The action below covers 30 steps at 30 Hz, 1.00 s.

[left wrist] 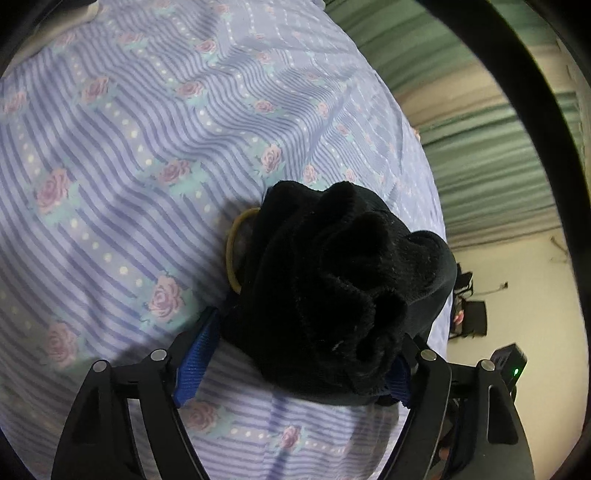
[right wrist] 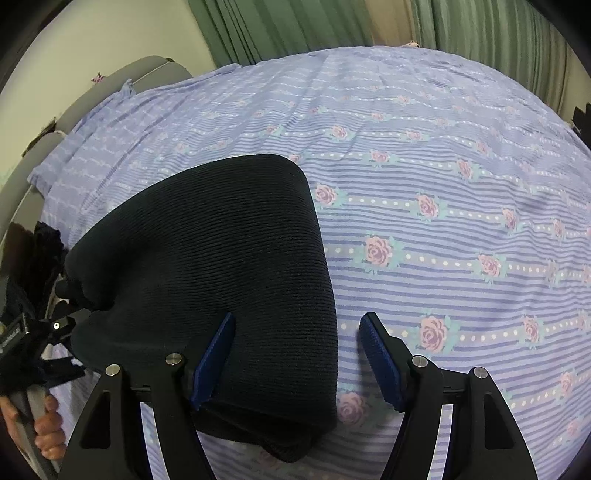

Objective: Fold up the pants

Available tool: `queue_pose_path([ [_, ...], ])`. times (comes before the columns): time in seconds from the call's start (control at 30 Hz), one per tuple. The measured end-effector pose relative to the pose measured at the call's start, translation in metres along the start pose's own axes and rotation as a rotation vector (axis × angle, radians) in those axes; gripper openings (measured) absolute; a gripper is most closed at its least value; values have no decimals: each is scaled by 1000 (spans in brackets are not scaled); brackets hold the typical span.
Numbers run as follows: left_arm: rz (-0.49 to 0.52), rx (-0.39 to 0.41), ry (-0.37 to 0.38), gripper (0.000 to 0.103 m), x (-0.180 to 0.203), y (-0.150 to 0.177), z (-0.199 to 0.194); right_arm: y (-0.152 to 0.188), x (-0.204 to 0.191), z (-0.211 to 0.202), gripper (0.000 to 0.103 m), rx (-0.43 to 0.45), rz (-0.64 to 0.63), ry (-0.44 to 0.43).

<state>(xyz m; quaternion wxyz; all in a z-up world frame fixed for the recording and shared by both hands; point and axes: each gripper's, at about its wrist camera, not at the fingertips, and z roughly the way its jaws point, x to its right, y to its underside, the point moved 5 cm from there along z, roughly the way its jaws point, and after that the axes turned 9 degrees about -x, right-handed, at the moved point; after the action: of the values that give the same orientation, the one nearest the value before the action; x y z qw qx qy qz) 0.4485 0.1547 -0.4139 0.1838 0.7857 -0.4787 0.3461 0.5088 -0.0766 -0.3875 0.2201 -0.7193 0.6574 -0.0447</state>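
Black ribbed pants (right wrist: 221,266) lie folded on the bed (right wrist: 443,184). Nearest, the left gripper (left wrist: 295,358) clenches a bunched end, probably to hold the stack together; the right gripper (right wrist: 297,354) gapes released over the far edge.

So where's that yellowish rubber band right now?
In the left wrist view, the rubber band lies on the floral bedsheet, tucked against the left edge of the bunched black pants.

Bed covered by lavender striped bedsheet with pink rose print (right wrist: 443,155). Pleated green curtains (right wrist: 280,29) hang beyond the bed's far edge. Cream wall (right wrist: 110,33) at far left corner; grey padded headboard (right wrist: 110,83) along left edge.
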Motion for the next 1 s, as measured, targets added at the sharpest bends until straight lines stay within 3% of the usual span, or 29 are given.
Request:
queue_pose_path([
  [0.33,-64,4,88,83,1,-31,28,-11,0,4,68,-2,29,-13],
  [0.47,-64,-4,108,82,0,-32,31,-21,-2,13,68,-19,43,-57],
  [0.6,-34,-12,71,71,0,-30,21,-23,0,22,63,-53,116,-153],
  [0.67,4,-12,33,61,8,-28,13,-21,-4,18,53,-52,109,-162],
  [0.77,65,-6,-12,57,20,-24,0,-17,-11,6,44,-41,88,-150],
  [1.0,135,22,-14,54,45,3,-43,1,-31,-50,40,33,30,-102],
])
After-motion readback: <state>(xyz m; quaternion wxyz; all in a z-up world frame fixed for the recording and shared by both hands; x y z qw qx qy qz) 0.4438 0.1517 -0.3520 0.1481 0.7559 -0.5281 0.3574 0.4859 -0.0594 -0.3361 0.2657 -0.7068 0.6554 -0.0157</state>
